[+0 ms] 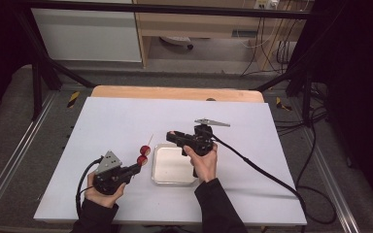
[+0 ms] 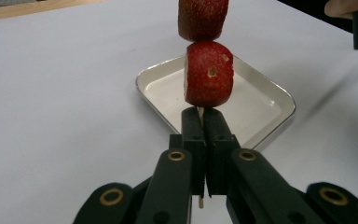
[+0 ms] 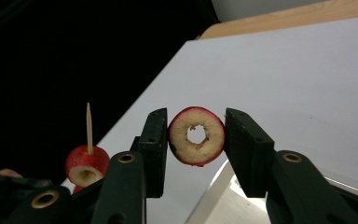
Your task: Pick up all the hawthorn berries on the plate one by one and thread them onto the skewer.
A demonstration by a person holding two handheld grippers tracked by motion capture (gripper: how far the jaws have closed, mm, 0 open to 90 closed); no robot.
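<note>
My left gripper (image 1: 137, 168) is shut on the lower end of a thin wooden skewer (image 1: 150, 140) that points up and away, just left of the metal tray (image 1: 175, 183). Two red cored fruit pieces (image 1: 143, 154) are threaded on it. In the left gripper view the lower piece (image 2: 208, 74) sits just above the closed jaws of my left gripper (image 2: 204, 122), with the second piece (image 2: 202, 18) above it. My right gripper (image 1: 173, 135) hovers over the tray's far edge, pointing left. It is shut on a cored red fruit ring (image 3: 196, 136), whose hole faces the camera. The skewer tip (image 3: 89, 125) stands bare to its left.
The tray (image 2: 274, 94) holds nothing that I can see. It lies on a white tabletop (image 1: 116, 121) with a wooden strip along the far edge. The right gripper's cable (image 1: 262, 170) trails off to the right. Dark frame bars surround the table.
</note>
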